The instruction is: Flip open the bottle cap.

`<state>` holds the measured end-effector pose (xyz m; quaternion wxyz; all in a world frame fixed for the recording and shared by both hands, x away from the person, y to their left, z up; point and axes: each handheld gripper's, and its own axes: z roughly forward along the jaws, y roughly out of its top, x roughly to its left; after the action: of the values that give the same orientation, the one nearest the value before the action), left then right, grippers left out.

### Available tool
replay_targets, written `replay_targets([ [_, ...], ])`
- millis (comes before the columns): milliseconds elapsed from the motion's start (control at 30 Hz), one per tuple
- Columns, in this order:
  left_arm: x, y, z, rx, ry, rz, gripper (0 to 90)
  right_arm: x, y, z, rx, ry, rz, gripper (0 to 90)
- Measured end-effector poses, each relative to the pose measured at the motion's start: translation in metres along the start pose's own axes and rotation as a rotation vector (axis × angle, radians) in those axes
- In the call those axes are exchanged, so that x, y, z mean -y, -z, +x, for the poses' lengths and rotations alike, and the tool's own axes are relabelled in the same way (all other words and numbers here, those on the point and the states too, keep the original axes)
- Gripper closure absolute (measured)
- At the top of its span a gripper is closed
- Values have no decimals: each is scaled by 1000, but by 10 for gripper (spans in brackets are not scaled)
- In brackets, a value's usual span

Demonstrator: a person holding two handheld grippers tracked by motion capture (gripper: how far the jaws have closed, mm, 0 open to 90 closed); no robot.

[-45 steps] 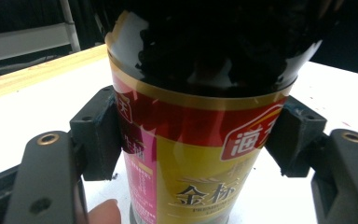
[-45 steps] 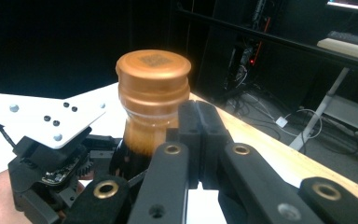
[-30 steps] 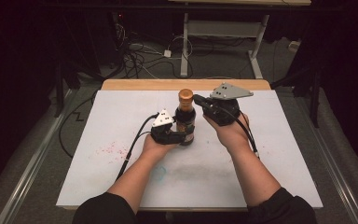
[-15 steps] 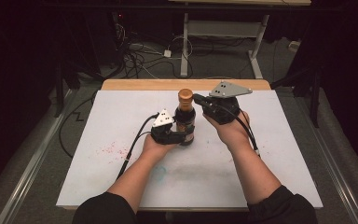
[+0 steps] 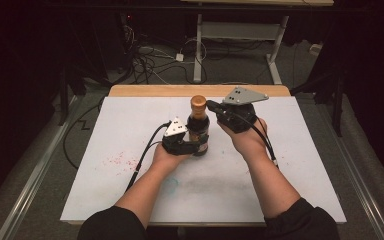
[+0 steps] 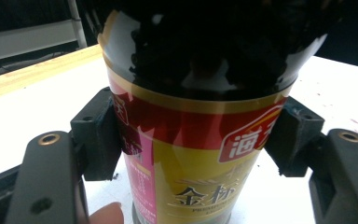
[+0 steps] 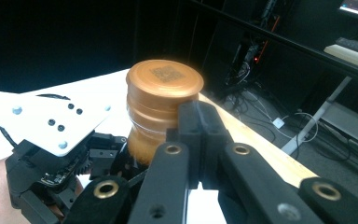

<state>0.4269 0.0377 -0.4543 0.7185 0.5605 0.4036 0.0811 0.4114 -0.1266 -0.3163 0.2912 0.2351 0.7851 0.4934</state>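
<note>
A dark sauce bottle [image 5: 199, 131] with a red and yellow label and a copper-brown cap [image 5: 197, 101] stands upright on the white mat. My left gripper [image 5: 196, 145] is shut on its lower body. In the left gripper view both pads [image 6: 98, 140] press the label of the bottle [image 6: 191, 154] from either side. My right gripper [image 5: 210, 105] is level with the cap, jaws shut together. In the right gripper view its tips [image 7: 196, 116] sit right beside the cap [image 7: 164, 84], with nothing between them. The left gripper's grey plate [image 7: 51, 123] lies below.
A white mat [image 5: 130, 125] covers the table, and a wooden strip [image 5: 150, 91] shows along its far edge. Red specks [image 5: 117, 160] mark the mat at the left. Cables [image 5: 150, 60] and a desk's legs [image 5: 198, 50] lie on the floor beyond.
</note>
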Motion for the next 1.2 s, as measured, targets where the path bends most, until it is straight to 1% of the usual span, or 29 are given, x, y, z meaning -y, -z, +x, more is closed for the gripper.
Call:
replay_targets([
  [67, 0, 0, 0, -4, -1, 2, 290, -1, -1, 0, -1, -3, 3, 900],
  [200, 0, 0, 0, -9, -6, 5, 292, -5, -2, 2, 13, 17, 18, 900],
  [267, 0, 0, 0, -11, -3, 2, 292, -5, -3, 2, 13, 17, 19, 900],
  [333, 0, 0, -1, -14, -16, 9, 292, -6, -3, 1, 16, 16, 25, 900],
  [467, 0, 0, -1, -15, -17, 15, 293, -6, -2, 3, 22, 25, 23, 900],
  [800, 1, -1, -2, -21, -22, 12, 293, -4, -3, 2, 20, 13, 15, 900],
  [867, 1, -1, -2, -23, -23, 14, 293, -4, -2, 2, 22, 18, 17, 900],
  [933, 0, -1, -2, -24, -25, 18, 294, -4, -3, 3, 15, 15, 13, 900],
  [1200, 0, -1, -3, -31, -25, 20, 295, -6, -3, 3, 16, 24, 24, 900],
])
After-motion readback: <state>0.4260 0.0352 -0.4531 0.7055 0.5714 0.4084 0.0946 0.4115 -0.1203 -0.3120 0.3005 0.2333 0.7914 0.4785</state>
